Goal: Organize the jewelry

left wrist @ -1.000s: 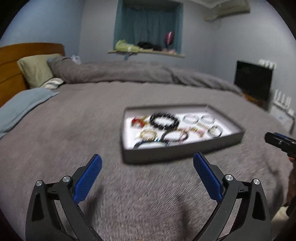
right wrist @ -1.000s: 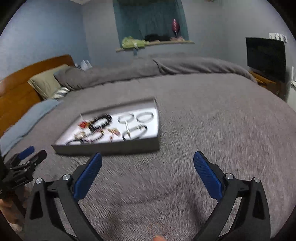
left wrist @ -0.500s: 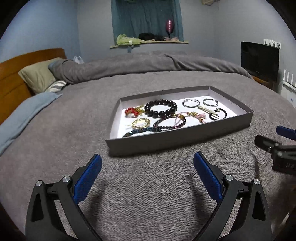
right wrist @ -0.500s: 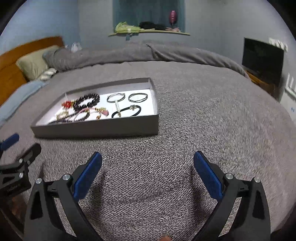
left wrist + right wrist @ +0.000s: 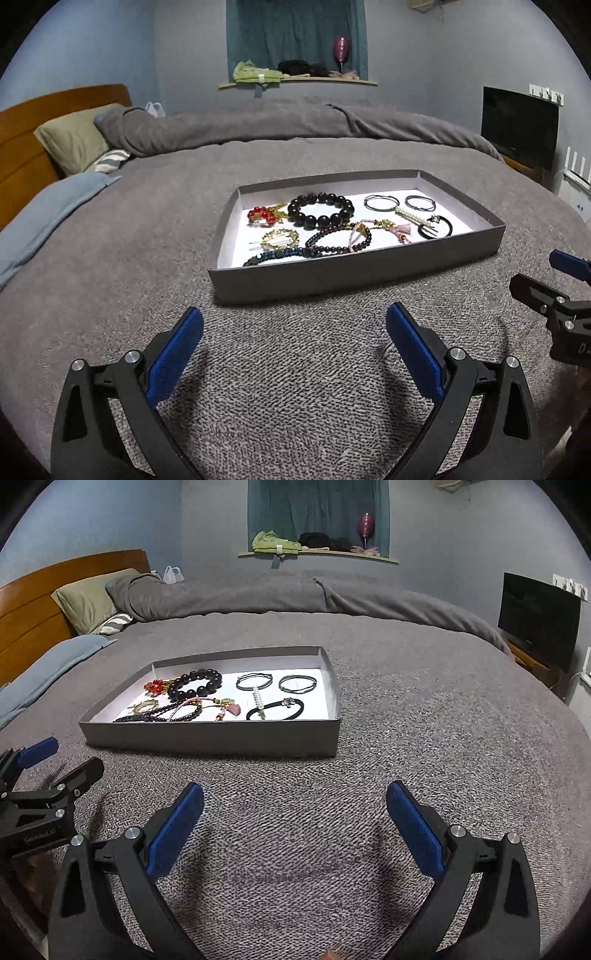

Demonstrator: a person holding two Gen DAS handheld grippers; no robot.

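A shallow grey tray (image 5: 332, 275) (image 5: 207, 738) lies on the bed and holds several pieces of jewelry. In it are a black bead bracelet (image 5: 320, 209) (image 5: 195, 684), a red bead piece (image 5: 261, 215), a gold brooch (image 5: 279, 238), a dark purple bead bracelet (image 5: 340, 238), two thin bangles (image 5: 382, 202) (image 5: 298, 684), a pearl clip (image 5: 413, 216) and a black hair tie (image 5: 437, 227) (image 5: 275, 709). My left gripper (image 5: 294, 345) is open and empty, just short of the tray's near wall. My right gripper (image 5: 294, 825) is open and empty, in front of the tray's right end.
The bed is covered by a grey knitted blanket (image 5: 295, 369). A wooden headboard (image 5: 22, 147), pillows (image 5: 74, 140) and a rolled duvet (image 5: 295, 122) lie at the back. A black screen (image 5: 519, 125) stands at the far right. A window shelf (image 5: 295, 79) carries clutter.
Both grippers have come closer to the tray and settled; the views have sharpened. The tray now sits more centred in the left wrist view. Both grippers stay open.
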